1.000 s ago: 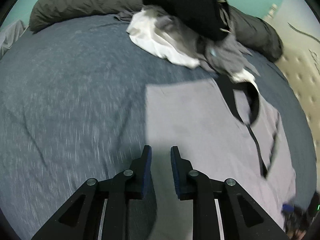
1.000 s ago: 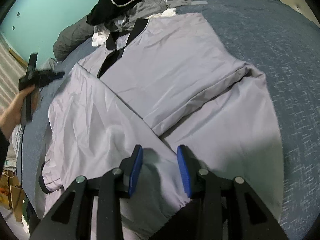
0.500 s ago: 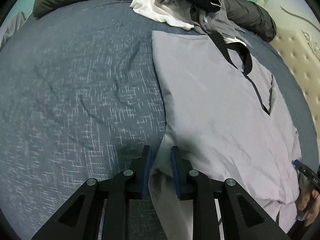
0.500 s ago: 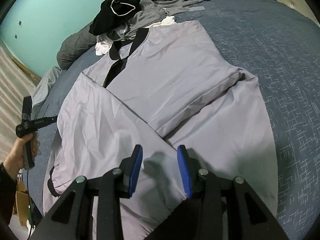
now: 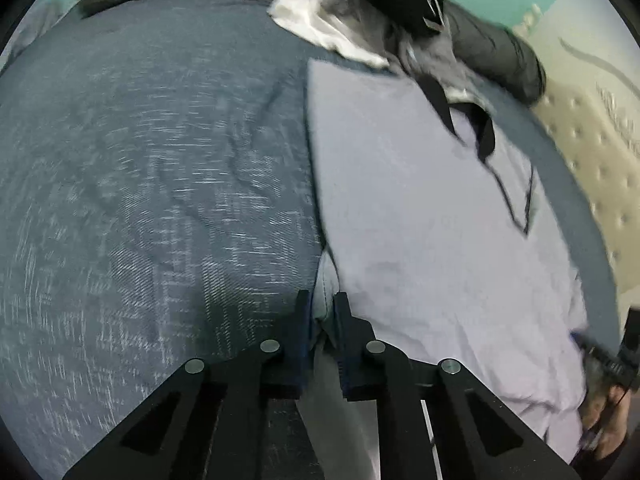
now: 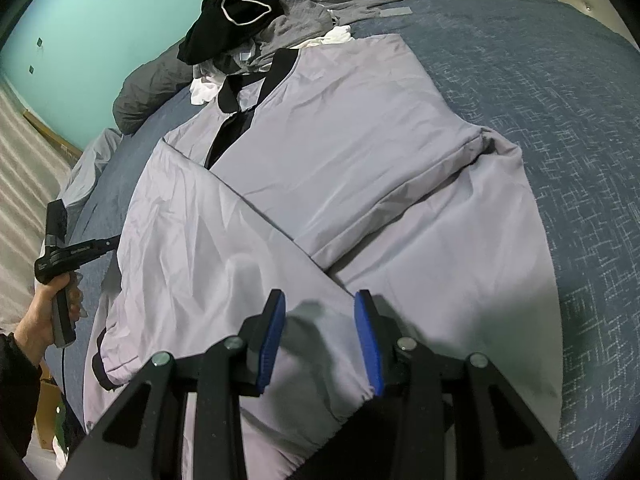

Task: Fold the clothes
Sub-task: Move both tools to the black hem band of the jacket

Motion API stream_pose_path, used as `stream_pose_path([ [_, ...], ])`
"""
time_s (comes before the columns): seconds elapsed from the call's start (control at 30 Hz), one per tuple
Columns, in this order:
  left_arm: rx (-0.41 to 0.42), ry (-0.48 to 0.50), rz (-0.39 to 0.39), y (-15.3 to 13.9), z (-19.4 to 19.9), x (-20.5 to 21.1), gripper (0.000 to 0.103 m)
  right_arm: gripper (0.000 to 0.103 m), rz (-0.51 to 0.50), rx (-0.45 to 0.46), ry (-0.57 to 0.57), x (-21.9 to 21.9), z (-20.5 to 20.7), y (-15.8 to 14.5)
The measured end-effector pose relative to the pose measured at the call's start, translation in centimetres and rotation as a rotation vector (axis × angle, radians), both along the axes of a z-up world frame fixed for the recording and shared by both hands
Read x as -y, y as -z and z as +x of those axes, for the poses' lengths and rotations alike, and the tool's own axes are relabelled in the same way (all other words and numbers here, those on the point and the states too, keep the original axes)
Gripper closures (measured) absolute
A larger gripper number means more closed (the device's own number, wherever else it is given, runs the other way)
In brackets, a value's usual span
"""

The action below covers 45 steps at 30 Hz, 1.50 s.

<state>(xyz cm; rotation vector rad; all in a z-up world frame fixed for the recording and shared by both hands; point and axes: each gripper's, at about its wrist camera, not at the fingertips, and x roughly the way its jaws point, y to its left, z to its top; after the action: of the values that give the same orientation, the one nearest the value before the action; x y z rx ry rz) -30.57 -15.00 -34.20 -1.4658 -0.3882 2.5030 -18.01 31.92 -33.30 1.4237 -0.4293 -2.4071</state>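
Observation:
A light grey jacket (image 6: 360, 168) with a black collar (image 6: 276, 70) lies flat on the bed, both sleeves folded across its front. My left gripper (image 5: 322, 312) is at the jacket's left side edge (image 5: 320, 280). Its jaws are closing, with a fold of the grey cloth pinched between the pads. In the right wrist view a hand (image 6: 40, 320) holds that left gripper (image 6: 114, 242) against the jacket's edge. My right gripper (image 6: 320, 320) hangs open just above the folded sleeve (image 6: 224, 264), with nothing between its blue pads (image 6: 272, 332).
A heap of black, grey and white clothes (image 6: 256, 28) sits beyond the collar, with dark grey pillows (image 6: 152, 88) behind it. The blue-grey bedspread (image 5: 140, 180) stretches wide on both sides. A tufted headboard (image 5: 592, 152) and a turquoise wall (image 6: 100, 20) border the bed.
My left gripper came down onto the jacket's side edge and narrowed on the cloth. The right gripper stayed where it was.

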Motion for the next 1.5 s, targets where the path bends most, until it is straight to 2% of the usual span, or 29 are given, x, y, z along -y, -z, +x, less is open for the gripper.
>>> stream_pose_path([
  [0.07, -0.018, -0.052, 0.055, -0.2, 0.5, 0.9, 0.092, 0.067, 0.000, 0.002, -0.001, -0.1, -0.1, 0.1],
  [0.13, -0.026, -0.134, 0.171, 0.0, 0.7, 2.3, 0.091, 0.067, 0.000, 0.005, -0.005, -0.1, -0.2, 0.3],
  [0.2, -0.019, -0.191, 0.249, 0.6, 0.9, 2.9, 0.090, 0.067, 0.002, 0.008, -0.010, -0.2, -0.2, 0.4],
  [0.27, 0.003, -0.245, 0.270, 1.3, 1.3, 3.5, 0.084, 0.067, 0.002, 0.010, -0.013, -0.2, -0.3, 0.5],
  [0.37, -0.021, -0.282, 0.171, 0.3, 1.5, 3.2, 0.072, 0.067, -0.001, 0.012, -0.016, -0.4, -0.4, 0.6],
  [0.47, -0.058, -0.312, 0.068, -1.1, 1.8, 3.3, 0.072, 0.067, 0.008, 0.020, -0.021, -0.5, -0.4, 0.8],
  [0.7, -0.077, -0.138, -0.082, -2.7, 0.1, -0.1, 0.071, 0.067, 0.019, 0.027, -0.020, -0.8, -0.4, 0.8],
  [0.8, -0.033, -0.101, -0.178, -1.5, -0.8, -1.3, 0.071, 0.067, 0.027, 0.041, -0.026, -0.8, -0.5, 1.1],
  [0.9, -0.002, -0.121, -0.187, -0.6, -1.0, -0.8, 0.068, 0.067, 0.036, 0.051, -0.033, -0.9, -0.5, 1.2],
  [1.03, -0.017, -0.152, -0.197, -2.1, 0.1, 0.1, 0.069, 0.067, 0.030, 0.047, 0.007, -2.0, -0.4, 0.2],
  [1.2, -0.018, -0.155, -0.170, -4.5, 2.9, 1.1, 0.068, 0.067, 0.011, 0.000, 0.073, -4.9, 0.0, -2.4],
  [1.3, -0.013, -0.127, -0.166, -5.9, 5.4, 1.2, 0.067, 0.067, -0.009, 0.003, 0.094, -6.8, 1.0, -3.5],
  [1.33, -0.013, -0.106, -0.160, -6.4, 6.3, 1.0, 0.062, 0.067, -0.016, 0.005, 0.100, -7.5, 1.3, -3.8],
  [1.4, -0.012, -0.065, -0.151, -7.2, 8.2, 0.7, 0.056, 0.067, -0.022, 0.036, 0.097, -8.8, 2.3, -4.1],
  [1.5, -0.001, -0.012, -0.137, -7.8, 10.8, 0.0, 0.056, 0.067, -0.003, 0.098, 0.065, -10.0, 3.7, -4.3],
])
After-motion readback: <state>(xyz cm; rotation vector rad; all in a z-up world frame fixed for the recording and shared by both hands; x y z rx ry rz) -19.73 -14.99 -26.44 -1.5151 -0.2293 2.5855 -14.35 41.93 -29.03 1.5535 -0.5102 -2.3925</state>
